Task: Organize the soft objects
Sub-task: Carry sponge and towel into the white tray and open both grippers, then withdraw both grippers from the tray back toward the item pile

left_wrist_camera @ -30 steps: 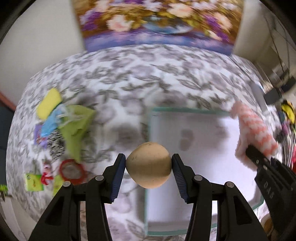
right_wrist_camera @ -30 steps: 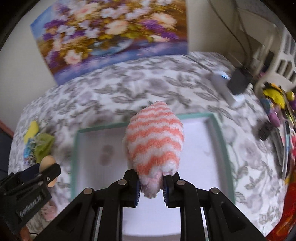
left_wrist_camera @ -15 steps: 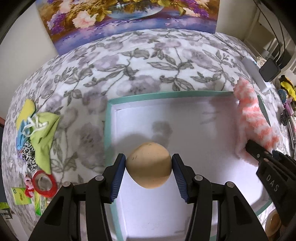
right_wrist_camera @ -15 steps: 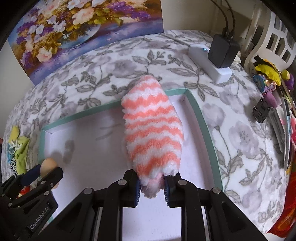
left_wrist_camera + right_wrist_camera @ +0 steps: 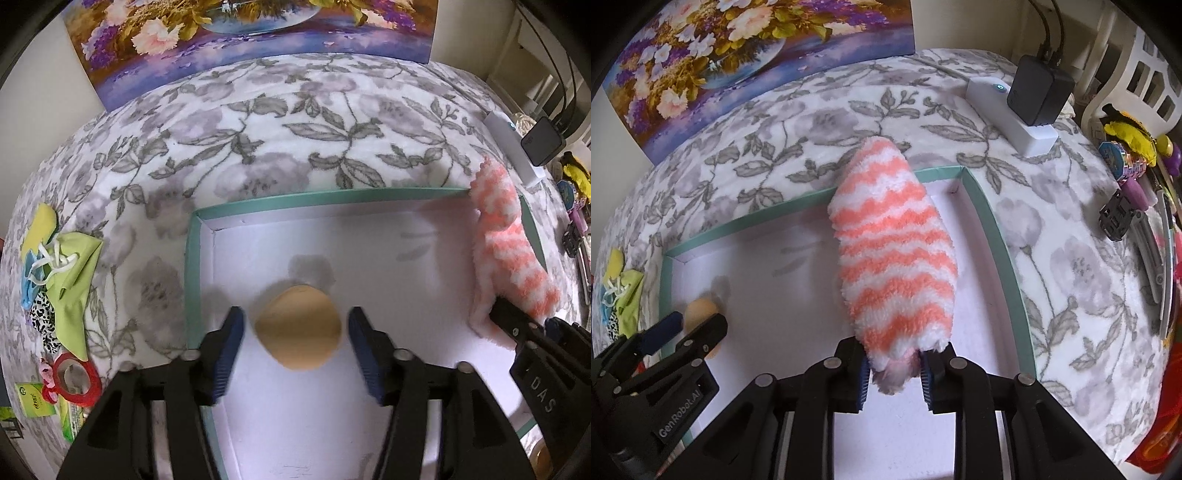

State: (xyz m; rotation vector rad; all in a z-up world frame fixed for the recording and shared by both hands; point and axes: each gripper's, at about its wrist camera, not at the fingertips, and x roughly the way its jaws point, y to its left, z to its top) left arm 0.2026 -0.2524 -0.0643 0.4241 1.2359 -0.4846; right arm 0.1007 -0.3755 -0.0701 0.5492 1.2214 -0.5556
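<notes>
Landmark: tray [image 5: 193,266], teal-rimmed, on the flowered bed [image 5: 258,140].
Cloths [image 5: 62,273]: heaped left of the tray.
Left tongs [image 5: 295,350]: over the tray's left part, jaws opening, pads clear of the sponge [image 5: 297,326] between them.
Right tongs [image 5: 894,373]: over the tray's right part, jaws opening, pads touching the striped sock [image 5: 894,243], which reaches past the tray's far rim.
</notes>
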